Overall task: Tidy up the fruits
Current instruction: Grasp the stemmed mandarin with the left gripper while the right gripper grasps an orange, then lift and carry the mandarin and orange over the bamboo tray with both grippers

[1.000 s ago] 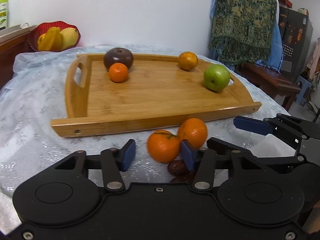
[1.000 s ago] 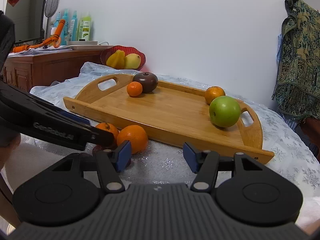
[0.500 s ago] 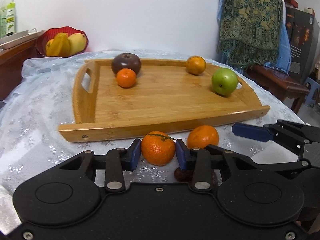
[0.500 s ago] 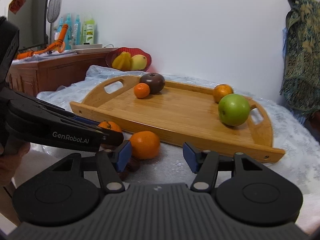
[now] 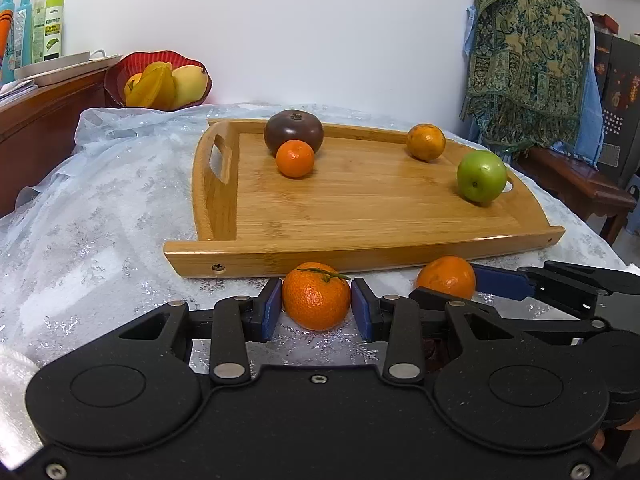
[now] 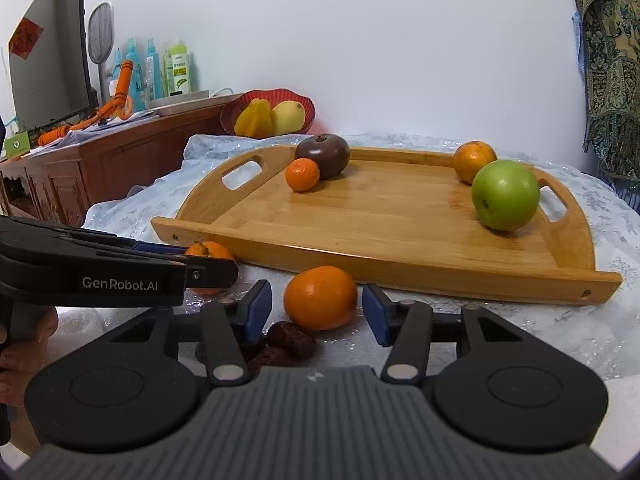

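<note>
My left gripper (image 5: 316, 308) is shut on a stemmed orange mandarin (image 5: 316, 298) resting on the tablecloth just in front of the wooden tray (image 5: 360, 248). My right gripper (image 6: 316, 306) is open around a second mandarin (image 6: 320, 297) on the cloth, its pads not touching it. Dark dates (image 6: 290, 340) lie just in front of that mandarin. The tray holds a dark purple fruit (image 5: 293, 131), a small orange (image 5: 295, 158), another orange (image 5: 426, 141) and a green apple (image 5: 481, 176). The left gripper also shows in the right wrist view (image 6: 208, 264).
A red bowl (image 5: 158, 80) with yellow fruit stands behind the table at the back left. A wooden cabinet (image 6: 100, 160) with bottles is to the left. A patterned cloth (image 5: 528, 56) hangs at the right. The table edge drops off at the right.
My left gripper slid right around the stemmed mandarin and closed on it. My right gripper moved forward so the second mandarin now sits between its open fingers.
</note>
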Available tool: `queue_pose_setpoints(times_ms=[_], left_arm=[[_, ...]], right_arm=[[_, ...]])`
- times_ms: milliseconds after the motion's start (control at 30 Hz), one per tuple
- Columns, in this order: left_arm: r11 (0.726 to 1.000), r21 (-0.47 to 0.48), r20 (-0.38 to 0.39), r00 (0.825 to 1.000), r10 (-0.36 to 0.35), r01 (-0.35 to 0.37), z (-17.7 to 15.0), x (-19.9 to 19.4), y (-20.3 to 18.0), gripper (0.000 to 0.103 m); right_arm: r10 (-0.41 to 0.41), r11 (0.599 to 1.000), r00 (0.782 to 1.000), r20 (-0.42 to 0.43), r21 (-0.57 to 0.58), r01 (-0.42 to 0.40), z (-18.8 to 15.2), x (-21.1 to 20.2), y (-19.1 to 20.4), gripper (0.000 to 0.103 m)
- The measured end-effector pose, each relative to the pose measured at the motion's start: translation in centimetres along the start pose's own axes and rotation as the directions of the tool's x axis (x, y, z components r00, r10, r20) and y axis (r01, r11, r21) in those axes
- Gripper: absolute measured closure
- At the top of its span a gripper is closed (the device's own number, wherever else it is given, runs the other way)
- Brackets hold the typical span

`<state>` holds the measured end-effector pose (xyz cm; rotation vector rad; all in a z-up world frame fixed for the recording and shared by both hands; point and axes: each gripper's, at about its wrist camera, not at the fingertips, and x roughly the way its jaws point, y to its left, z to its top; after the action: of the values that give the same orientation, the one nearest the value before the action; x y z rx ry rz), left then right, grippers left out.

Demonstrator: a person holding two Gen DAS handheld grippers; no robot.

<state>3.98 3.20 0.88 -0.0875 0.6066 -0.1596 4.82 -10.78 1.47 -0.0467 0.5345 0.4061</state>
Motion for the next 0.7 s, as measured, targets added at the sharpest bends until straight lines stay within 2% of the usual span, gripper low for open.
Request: queue_pose_setpoints(times_ms=[233, 400, 567, 700], left_arm=[[1.0, 0.011, 0.007, 1.0, 0.005, -0.005, -0.1, -0.1, -0.3, 0.068], [1.0, 0.003, 0.025, 1.0, 0.008, -0.008, 0.0, -0.5, -0.3, 0.068], [1.0, -0.014, 0.07, 0.997, 0.013, -0.012, 0.3, -1.2, -0.5, 0.068], [1.0, -0.018, 0.101, 0.995, 0.012, -0.01, 0.8, -1.5, -0.7, 0.068]], right_arm=[[-0.019, 0.999, 1.0, -0.019, 0.03, 0.02, -0.1, 0.5, -0.1, 0.057], [-0.039, 0.999, 0.999, -0.001, 0.021, 0.039, -0.2, 0.3, 0.1, 0.059], [-0.06, 0.996, 0.996, 0.061, 0.067, 0.056, 0.0, -1.1, -0.6, 0.06], [-0.127, 0.987, 0.982, 0.141, 0.116, 0.111, 0.3, -2.6, -1.5, 0.06]])
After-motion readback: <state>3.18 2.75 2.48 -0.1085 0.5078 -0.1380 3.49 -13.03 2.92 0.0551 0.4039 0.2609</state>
